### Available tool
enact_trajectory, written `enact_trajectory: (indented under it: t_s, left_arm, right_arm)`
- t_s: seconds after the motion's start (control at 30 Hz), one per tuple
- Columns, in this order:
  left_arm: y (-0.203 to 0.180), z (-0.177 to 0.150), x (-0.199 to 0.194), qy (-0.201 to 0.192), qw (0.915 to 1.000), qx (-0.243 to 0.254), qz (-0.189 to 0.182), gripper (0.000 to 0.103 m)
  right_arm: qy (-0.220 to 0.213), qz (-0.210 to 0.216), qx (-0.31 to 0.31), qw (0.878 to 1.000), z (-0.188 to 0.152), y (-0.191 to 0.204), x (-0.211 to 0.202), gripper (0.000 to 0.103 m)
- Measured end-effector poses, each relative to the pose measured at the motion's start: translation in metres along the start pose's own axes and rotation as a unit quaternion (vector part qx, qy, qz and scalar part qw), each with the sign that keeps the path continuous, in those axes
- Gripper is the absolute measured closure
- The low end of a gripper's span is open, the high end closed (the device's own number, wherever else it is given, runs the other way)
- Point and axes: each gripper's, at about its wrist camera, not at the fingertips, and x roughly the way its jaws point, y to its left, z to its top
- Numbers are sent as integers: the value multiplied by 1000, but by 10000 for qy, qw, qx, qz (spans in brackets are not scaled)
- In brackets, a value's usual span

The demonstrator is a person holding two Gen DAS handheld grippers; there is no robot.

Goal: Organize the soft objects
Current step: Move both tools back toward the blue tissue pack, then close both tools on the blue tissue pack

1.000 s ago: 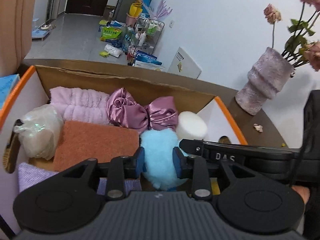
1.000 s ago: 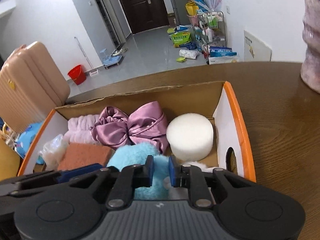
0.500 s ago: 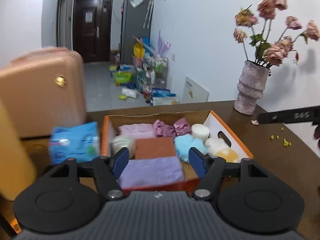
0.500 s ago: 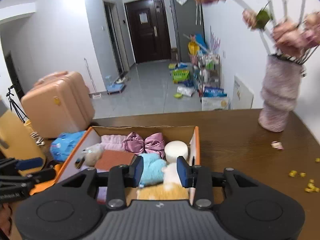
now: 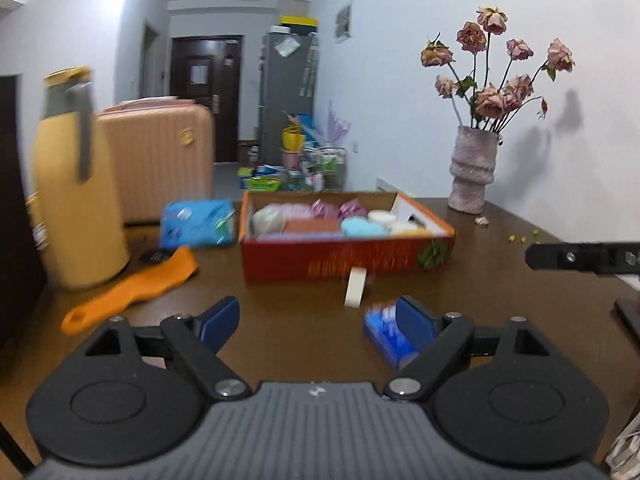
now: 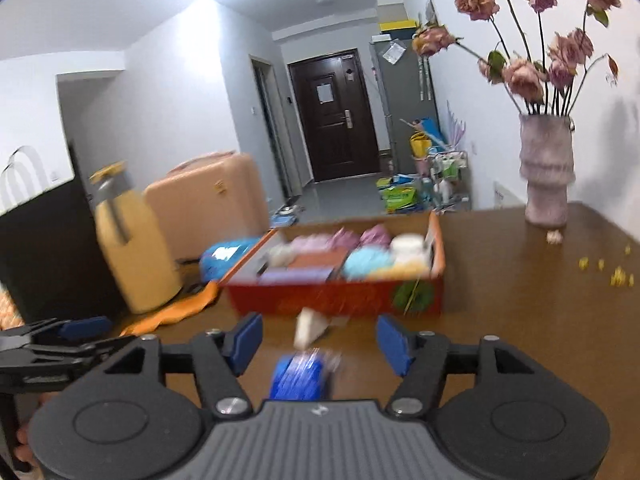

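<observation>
Two views, taken in turn.

From the left wrist: left gripper (image 5: 318, 318) over bare table (image 5: 280, 316), jaws opening, nothing between the pads. Blue packet (image 5: 386, 334) lying just behind the right-hand pad, apart from it as far as blur allows. Orange box (image 5: 344, 258) well ahead on the table, already packed: pale bundle, pink plush, satin bow, rust pad, light blue puff (image 5: 362, 227), white round sponge (image 5: 382, 217), lilac cloth along the near wall. Small white tag (image 5: 355, 286) leaning at the box front. Outside the box, to its left: orange cloth (image 5: 132, 292) flat on the table, blue wipes pack (image 5: 198, 222) touching the box wall, yellow jug (image 5: 74, 184) beyond. Vase (image 5: 472, 170) of dried roses off to the right. Tip of the other tool at the right edge.

From the right wrist: right gripper (image 6: 320, 344) also empty, jaws opening, with the blue packet low between the fingers but untouched. Box and contents blurred.

Judged step: picking what is left after filling the box. Best done by choosing one loose soft item, probably the orange cloth, and keeping the jaws spread until straddling a raised fold. Approach low and flat, pinch a bunched edge rather than the flat middle, lift clear of the jug, then lower into a gap without crushing the puff. Worth slowing first; both views smeared.
</observation>
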Motion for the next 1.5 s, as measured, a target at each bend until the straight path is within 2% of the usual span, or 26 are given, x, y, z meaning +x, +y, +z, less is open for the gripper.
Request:
enact_trajectory:
  t_s: [0.07,0.1,0.17,0.23,0.33,0.57,0.7,0.87,1.03,1.13,1.23,1.27,1.3,1.33,1.37,1.43,1.5]
  left_arm:
    - [-5,-28,-18,-23,9998,-92,172,7]
    - [-6,-41,-25,-4,9997,-140,216,7]
    - [-9,-64,-35,82,9996,-122,245,7]
    - [-10,-76,-37,231,9992,-174,287,7]
    - [-11,-80,-41,285,9991,-161,252,7]
    - [-15,-77,-34,316,9990,-138,274,7]
    - [-17,-77,-21,444,9987,-78,217,7]
    - [-13,-70,2,539,9982,-114,235,7]
    - [-7,-58,30,571,9979,-149,268,7]
    - [-2,-51,47,591,9977,-163,287,7]
    - [2,-44,61,573,9977,-139,328,7]
    - [5,-42,66,568,9976,-154,358,7]
    - [9,-40,72,572,9974,-185,393,7]
    - [14,-38,77,577,9971,-240,440,8]
    - [19,-36,83,595,9966,-315,471,8]
    - [31,-33,93,652,9955,-526,452,8]
    - [39,-29,102,709,9941,-728,375,8]
  right_arm:
    - [-98,74,-43,9999,-33,12,-19,28]
    - [-144,122,-62,9998,-48,15,-27,25]
    - [-233,108,-34,9997,-82,19,-39,25]
    - [-63,-38,-109,9999,-109,26,-43,25]
    - [66,-114,-234,9996,-128,32,-47,26]
    - [108,-143,-159,9997,-126,31,-44,26]
    - [348,-135,-122,9992,-129,29,-28,26]
    - [435,-120,-144,9989,-120,25,-4,26]
    - [446,17,-142,9989,-97,20,35,26]
    - [517,202,81,9984,-79,10,70,32]
    - [617,58,357,9974,-69,3,104,33]
    - [768,21,498,9958,-68,2,115,38]
    - [932,246,571,9937,-67,2,122,41]
    - [1084,791,636,9889,-69,4,126,43]
    - [1110,1317,704,9825,-71,6,126,52]
    - [902,2039,817,9714,-73,7,120,52]
    - [674,1892,810,9763,-68,2,115,51]
